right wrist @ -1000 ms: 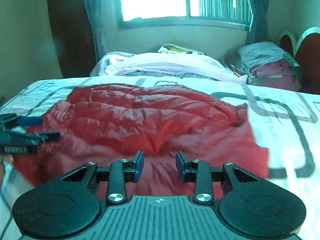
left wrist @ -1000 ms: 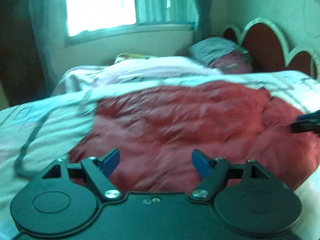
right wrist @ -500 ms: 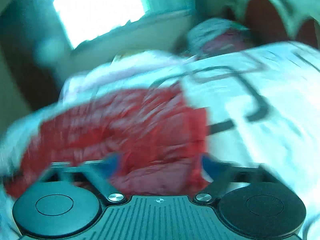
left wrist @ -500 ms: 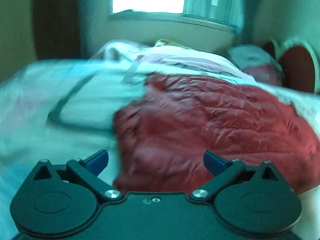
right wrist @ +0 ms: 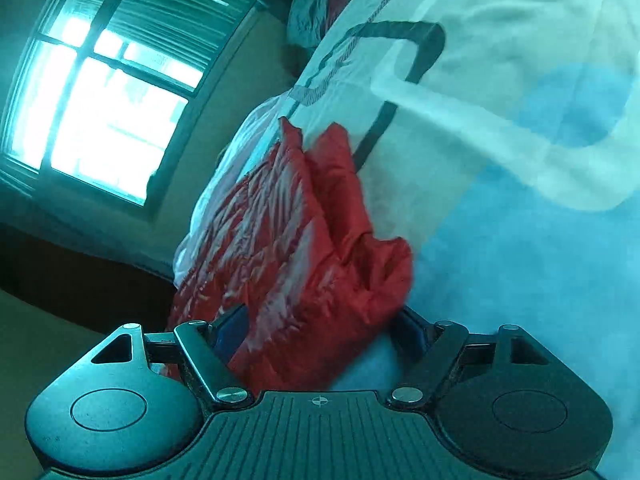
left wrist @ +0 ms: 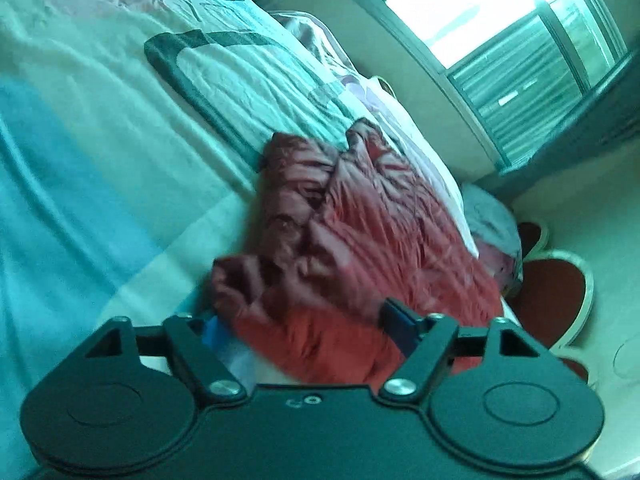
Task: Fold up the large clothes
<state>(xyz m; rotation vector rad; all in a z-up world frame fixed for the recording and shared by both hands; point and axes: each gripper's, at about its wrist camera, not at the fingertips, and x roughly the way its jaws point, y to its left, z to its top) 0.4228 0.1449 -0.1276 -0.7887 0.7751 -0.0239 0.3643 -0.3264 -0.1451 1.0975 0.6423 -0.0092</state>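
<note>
Near end, left gripper: jaws wide, just been closing, red jacket edge between them, grip unconfirmed.
Right gripper: same, straddles jacket corner.
Risk: slick bunched fabric slips out, or jaws snag the bedsheet beneath.
Far: jacket crumpled mid-bed, uneven fold likely.

Bedroom in a home: made bed, scalloped headboard, curtained window, piled bedding were present.

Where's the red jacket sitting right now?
In both wrist views the red jacket lies bunched on the patterned bedsheet, directly ahead of each gripper, its near edge between their fingers, the window beyond.
</note>
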